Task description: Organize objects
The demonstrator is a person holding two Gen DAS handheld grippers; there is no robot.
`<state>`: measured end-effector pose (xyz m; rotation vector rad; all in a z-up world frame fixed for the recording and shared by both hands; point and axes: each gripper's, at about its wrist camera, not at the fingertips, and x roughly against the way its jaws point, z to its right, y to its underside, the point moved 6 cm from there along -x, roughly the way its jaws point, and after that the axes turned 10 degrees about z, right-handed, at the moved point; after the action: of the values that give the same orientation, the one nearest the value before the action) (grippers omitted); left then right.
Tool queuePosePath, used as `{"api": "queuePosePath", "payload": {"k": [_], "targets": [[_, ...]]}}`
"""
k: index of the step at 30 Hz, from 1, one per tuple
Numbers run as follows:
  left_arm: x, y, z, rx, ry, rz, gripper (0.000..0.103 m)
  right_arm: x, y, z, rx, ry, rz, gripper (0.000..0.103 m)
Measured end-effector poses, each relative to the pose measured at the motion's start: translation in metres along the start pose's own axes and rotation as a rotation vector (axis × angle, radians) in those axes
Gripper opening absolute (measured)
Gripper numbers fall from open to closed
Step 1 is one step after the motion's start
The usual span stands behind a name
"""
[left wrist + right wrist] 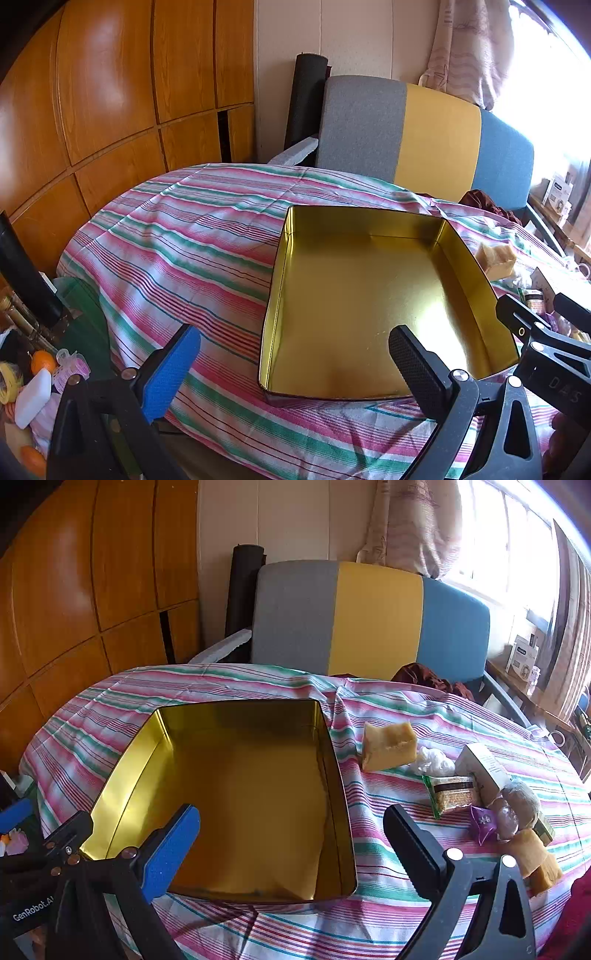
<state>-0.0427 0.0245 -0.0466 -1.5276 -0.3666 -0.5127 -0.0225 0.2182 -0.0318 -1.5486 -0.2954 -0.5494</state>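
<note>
An open gold tin box (362,295) sits empty on the striped tablecloth (177,236); it also shows in the right wrist view (243,790). My left gripper (295,373) is open and empty, over the box's near left corner. My right gripper (291,849) is open and empty, over the box's near right edge. Right of the box lie a yellow soap block (388,746), a crumpled plastic bag (432,762), a green snack packet (452,794), a white carton (484,768), a purple candy (482,821), a wrapped brown lump (517,805) and two tan blocks (535,856).
A grey, yellow and blue chair back (369,620) stands behind the table. Wooden cabinets (92,110) line the left wall. Oranges and clutter (40,369) lie low at the left of the table. A windowsill with boxes (524,657) is at the right.
</note>
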Motion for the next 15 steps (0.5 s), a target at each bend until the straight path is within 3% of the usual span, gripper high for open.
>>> {"api": "queuePosePath", "payload": {"k": [15], "targets": [[0.0027,-0.0024,0.0090,-0.024,0.019,0.004,0.103,0.0013,0.0003,0.0032,0.015,0.008,0.002,0.102]]}}
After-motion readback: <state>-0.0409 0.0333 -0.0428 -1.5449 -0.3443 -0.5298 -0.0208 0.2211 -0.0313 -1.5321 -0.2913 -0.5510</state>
